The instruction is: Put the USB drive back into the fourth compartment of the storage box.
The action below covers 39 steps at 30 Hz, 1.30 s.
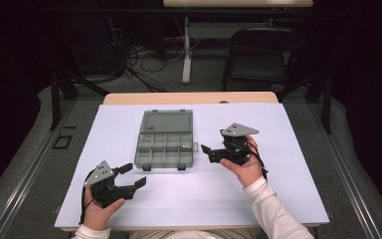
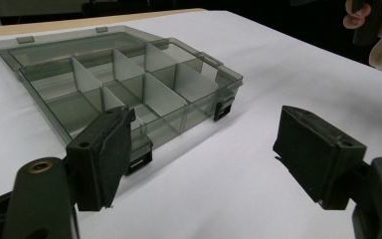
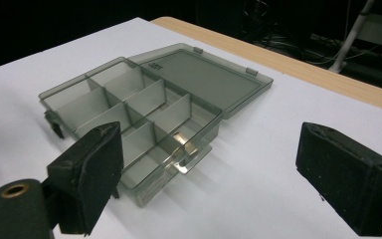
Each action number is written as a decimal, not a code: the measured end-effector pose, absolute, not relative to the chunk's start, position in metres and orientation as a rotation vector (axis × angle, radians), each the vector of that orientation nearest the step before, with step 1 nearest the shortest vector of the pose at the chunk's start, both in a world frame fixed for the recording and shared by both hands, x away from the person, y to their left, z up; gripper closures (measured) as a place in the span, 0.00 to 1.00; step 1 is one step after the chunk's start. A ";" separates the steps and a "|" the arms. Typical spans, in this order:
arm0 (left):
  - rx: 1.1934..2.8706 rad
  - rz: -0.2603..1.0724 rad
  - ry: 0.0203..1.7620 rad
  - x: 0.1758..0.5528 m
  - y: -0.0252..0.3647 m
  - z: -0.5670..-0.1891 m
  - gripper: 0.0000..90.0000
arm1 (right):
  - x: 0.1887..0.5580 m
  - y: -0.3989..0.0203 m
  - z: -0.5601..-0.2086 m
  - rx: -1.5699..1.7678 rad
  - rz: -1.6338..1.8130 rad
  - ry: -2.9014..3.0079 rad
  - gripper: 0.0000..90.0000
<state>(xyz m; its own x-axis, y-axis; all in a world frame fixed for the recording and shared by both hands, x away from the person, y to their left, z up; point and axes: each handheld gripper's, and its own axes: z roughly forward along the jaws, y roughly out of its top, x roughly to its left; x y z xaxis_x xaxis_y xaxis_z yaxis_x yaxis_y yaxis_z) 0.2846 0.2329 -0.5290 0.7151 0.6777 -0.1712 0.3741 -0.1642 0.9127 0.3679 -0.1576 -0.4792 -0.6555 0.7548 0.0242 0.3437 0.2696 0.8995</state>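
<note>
Now, with both my left fingers (image 1: 131, 175) and right fingers (image 1: 207, 153) spread and empty, I should approach the open compartment box (image 1: 165, 144) squarely from each side

Organizer box (image 1: 165, 139) sits mid-table with its lid laid flat behind it, the one obstacle on the white sheet (image 1: 189, 196). Bare sheet lies open on both sides and in front. Left gripper (image 1: 133, 175) and right gripper (image 1: 207, 153) flank its near corners, both clear of it.
</note>
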 end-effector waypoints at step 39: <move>1.743 0.332 0.736 0.296 0.235 -0.523 0.18 | 0.323 -0.207 -0.490 1.059 1.303 2.032 0.10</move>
